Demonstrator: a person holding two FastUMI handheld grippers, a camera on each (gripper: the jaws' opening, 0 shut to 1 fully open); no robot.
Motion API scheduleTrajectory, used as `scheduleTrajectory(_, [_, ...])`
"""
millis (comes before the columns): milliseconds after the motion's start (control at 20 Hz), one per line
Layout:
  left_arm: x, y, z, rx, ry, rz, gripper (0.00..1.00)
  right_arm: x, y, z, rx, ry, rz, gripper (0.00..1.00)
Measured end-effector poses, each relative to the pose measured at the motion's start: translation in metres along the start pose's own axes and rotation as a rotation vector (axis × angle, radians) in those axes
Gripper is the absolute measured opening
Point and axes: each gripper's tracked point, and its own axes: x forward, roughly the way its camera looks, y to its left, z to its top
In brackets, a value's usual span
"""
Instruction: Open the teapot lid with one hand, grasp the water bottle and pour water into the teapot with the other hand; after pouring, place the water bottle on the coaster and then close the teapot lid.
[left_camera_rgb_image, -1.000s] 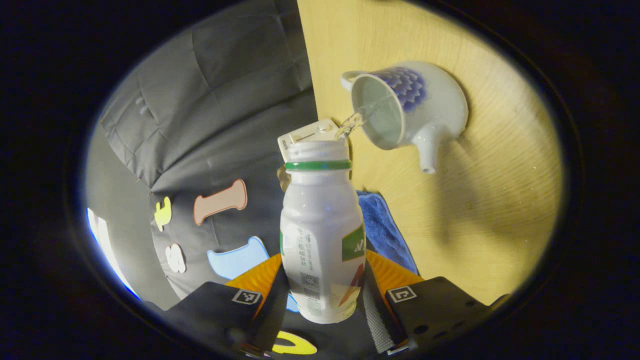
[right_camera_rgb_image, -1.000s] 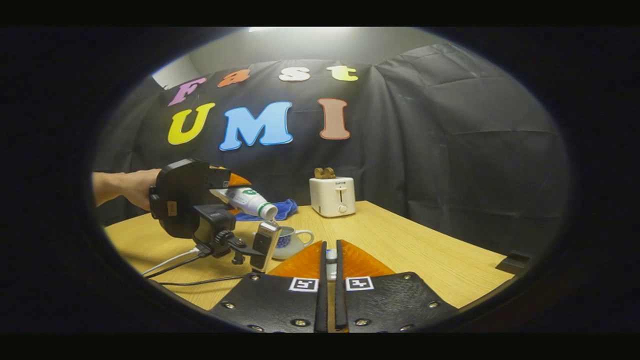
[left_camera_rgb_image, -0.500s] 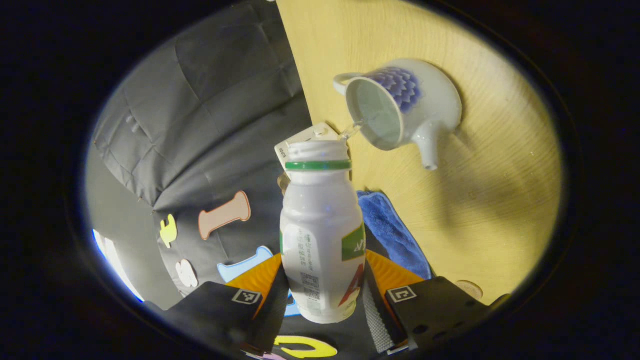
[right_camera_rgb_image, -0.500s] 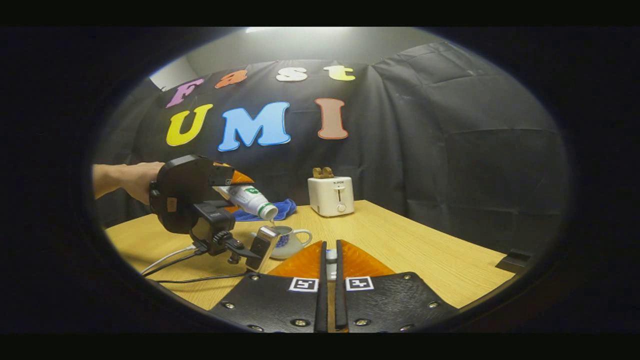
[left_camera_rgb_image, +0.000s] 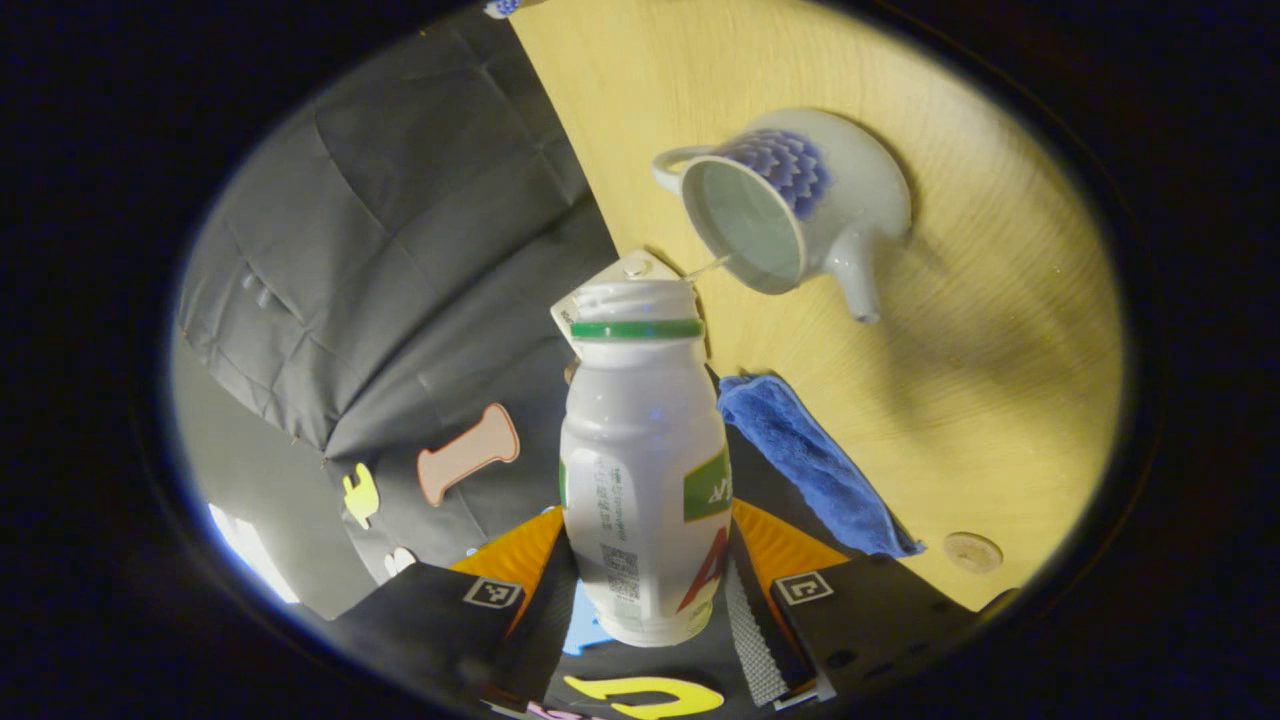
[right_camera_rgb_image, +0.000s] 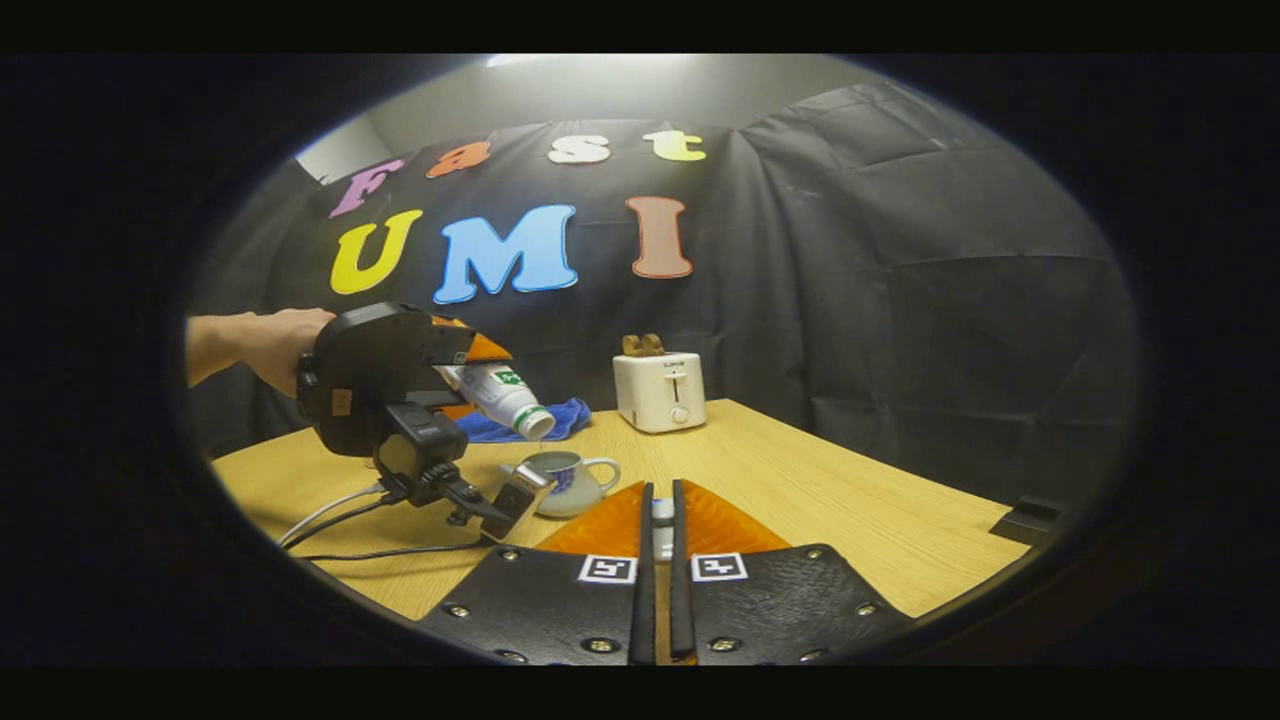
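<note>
My left gripper (left_camera_rgb_image: 650, 545) is shut on a white water bottle (left_camera_rgb_image: 645, 470) with a green neck ring. The bottle is tilted with its open mouth near the rim of the white and blue teapot (left_camera_rgb_image: 800, 210), which stands lidless on the wooden table. A thin thread of water (left_camera_rgb_image: 706, 267) runs from the mouth into the pot. In the right gripper view the left gripper (right_camera_rgb_image: 400, 375) holds the bottle (right_camera_rgb_image: 505, 398) above the teapot (right_camera_rgb_image: 562, 482). My right gripper (right_camera_rgb_image: 660, 497) is shut on a small white and blue piece, seemingly the teapot lid (right_camera_rgb_image: 660, 522).
A round coaster (left_camera_rgb_image: 973, 550) lies on the table beside a blue cloth (left_camera_rgb_image: 810, 460). A white toaster (right_camera_rgb_image: 660, 390) stands at the table's back edge. Cables (right_camera_rgb_image: 340, 518) trail from the left gripper, which a hand (right_camera_rgb_image: 270, 345) holds.
The bottle has tipped back and risen a little from the teapot. The stream has thinned to a trickle. The right gripper has stayed still with the lid.
</note>
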Motion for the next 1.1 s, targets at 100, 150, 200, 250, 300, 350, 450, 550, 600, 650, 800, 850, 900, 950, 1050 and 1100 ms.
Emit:
scheduleTrajectory(100, [0.001, 0.007, 0.001, 0.013, -0.008, 0.013, 0.82, 0.0, -0.001, -0.002, 0.001, 0.004, 0.0, 0.06])
scheduleTrajectory(150, [-0.001, 0.011, 0.0, 0.022, -0.011, 0.021, 0.82, 0.0, -0.001, -0.002, 0.003, 0.007, 0.001, 0.06])
scheduleTrajectory(200, [-0.002, 0.015, -0.001, 0.031, -0.013, 0.029, 0.82, 0.001, -0.001, -0.003, 0.006, 0.009, 0.003, 0.06])
scheduleTrajectory(250, [-0.001, 0.02, -0.003, 0.037, -0.014, 0.033, 0.82, 0.001, -0.002, -0.002, 0.011, 0.009, 0.003, 0.06])
scheduleTrajectory(300, [-0.002, 0.023, -0.004, 0.041, -0.015, 0.037, 0.82, 0.001, -0.002, -0.003, 0.016, 0.009, 0.002, 0.06])
scheduleTrajectory(350, [-0.003, 0.025, -0.005, 0.045, -0.012, 0.04, 0.77, 0.0, -0.002, -0.002, 0.017, 0.009, 0.002, 0.06])
scheduleTrajectory(450, [-0.003, 0.027, -0.006, 0.047, -0.009, 0.043, 0.77, -0.001, -0.002, -0.002, 0.017, 0.009, 0.003, 0.06])
scheduleTrajectory(550, [-0.004, 0.026, -0.005, 0.046, -0.008, 0.043, 0.77, 0.0, -0.001, -0.002, 0.016, 0.011, 0.005, 0.06])
scheduleTrajectory(600, [-0.005, 0.026, -0.005, 0.045, -0.008, 0.043, 0.77, -0.001, -0.001, -0.003, 0.016, 0.011, 0.007, 0.06])
scheduleTrajectory(650, [-0.004, 0.027, -0.003, 0.044, -0.011, 0.042, 0.77, -0.001, -0.001, -0.002, 0.016, 0.01, 0.01, 0.06])
scheduleTrajectory(800, [-0.005, 0.027, 0.001, 0.034, -0.02, 0.043, 0.77, -0.001, -0.002, -0.003, 0.013, 0.013, 0.007, 0.06])
scheduleTrajectory(850, [-0.004, 0.027, 0.002, 0.028, -0.021, 0.043, 0.77, -0.001, -0.002, -0.002, 0.014, 0.015, 0.006, 0.06])
scheduleTrajectory(900, [-0.005, 0.024, 0.003, 0.023, -0.023, 0.037, 0.77, -0.001, -0.002, -0.003, 0.013, 0.016, 0.005, 0.06])
scheduleTrajectory(950, [-0.006, 0.024, 0.004, 0.019, -0.024, 0.038, 0.77, -0.001, -0.001, -0.002, 0.011, 0.016, 0.006, 0.06])
scheduleTrajectory(1050, [-0.005, 0.019, 0.003, 0.0, -0.025, 0.03, 0.71, 0.0, 0.0, -0.003, 0.009, 0.019, 0.009, 0.06])
scheduleTrajectory(1100, [-0.003, 0.016, 0.004, -0.015, -0.027, 0.024, 0.77, 0.0, 0.0, -0.004, 0.007, 0.023, 0.008, 0.06])
